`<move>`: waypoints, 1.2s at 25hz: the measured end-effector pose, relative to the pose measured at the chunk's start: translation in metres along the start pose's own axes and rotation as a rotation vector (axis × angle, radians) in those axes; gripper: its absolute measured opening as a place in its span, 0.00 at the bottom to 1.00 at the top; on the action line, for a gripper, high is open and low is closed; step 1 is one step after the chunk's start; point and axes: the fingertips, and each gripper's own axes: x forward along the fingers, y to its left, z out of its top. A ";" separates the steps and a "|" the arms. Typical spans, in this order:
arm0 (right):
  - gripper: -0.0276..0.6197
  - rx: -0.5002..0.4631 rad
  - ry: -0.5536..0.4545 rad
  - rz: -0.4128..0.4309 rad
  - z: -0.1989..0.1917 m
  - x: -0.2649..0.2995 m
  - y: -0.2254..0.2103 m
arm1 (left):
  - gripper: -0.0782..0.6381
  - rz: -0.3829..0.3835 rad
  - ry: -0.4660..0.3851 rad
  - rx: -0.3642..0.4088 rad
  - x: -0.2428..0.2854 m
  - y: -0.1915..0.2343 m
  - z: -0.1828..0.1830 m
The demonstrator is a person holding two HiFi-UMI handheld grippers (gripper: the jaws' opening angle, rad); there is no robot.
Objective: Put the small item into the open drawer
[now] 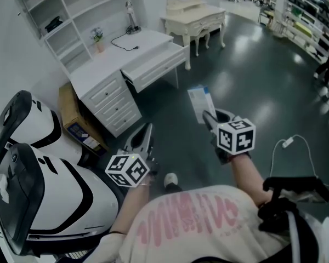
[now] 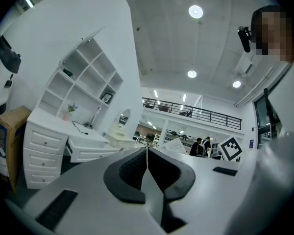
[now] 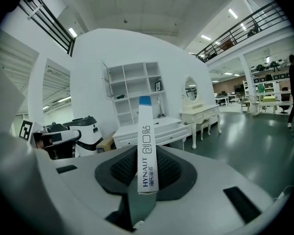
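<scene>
Across the dark floor (image 1: pixel 247 59), the white surface's (image 1: pixel 107 64) open drawer (image 1: pixel 156 64) lies ahead-left of the right claw (image 1: pixel 209 118), which pinches a slim box (image 1: pixel 200 100) pointing forward; the left claw (image 1: pixel 147 136) is closed, empty.

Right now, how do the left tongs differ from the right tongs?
The left tongs are shut and empty; the right tongs are shut on a thin white box. The left tongs hang beside a white-and-black machine; the right tongs hang over the dark floor. Both face the white desk.
</scene>
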 end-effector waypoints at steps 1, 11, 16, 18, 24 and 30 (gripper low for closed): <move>0.19 0.001 -0.003 -0.002 0.004 0.008 -0.002 | 0.16 -0.001 -0.002 0.001 0.006 0.006 0.003; 0.19 0.015 -0.021 -0.023 0.057 0.092 -0.011 | 0.16 -0.034 -0.004 0.006 0.078 0.076 0.054; 0.19 0.035 -0.058 -0.049 0.090 0.131 -0.015 | 0.16 -0.082 -0.002 0.025 0.114 0.108 0.084; 0.19 0.035 -0.067 -0.058 0.101 0.147 -0.014 | 0.16 -0.096 -0.005 0.028 0.127 0.122 0.095; 0.19 0.035 -0.087 -0.091 0.122 0.194 -0.018 | 0.16 -0.131 -0.012 0.030 0.162 0.165 0.116; 0.19 0.032 -0.057 -0.118 0.116 0.231 -0.023 | 0.16 -0.143 0.006 0.006 0.187 0.200 0.108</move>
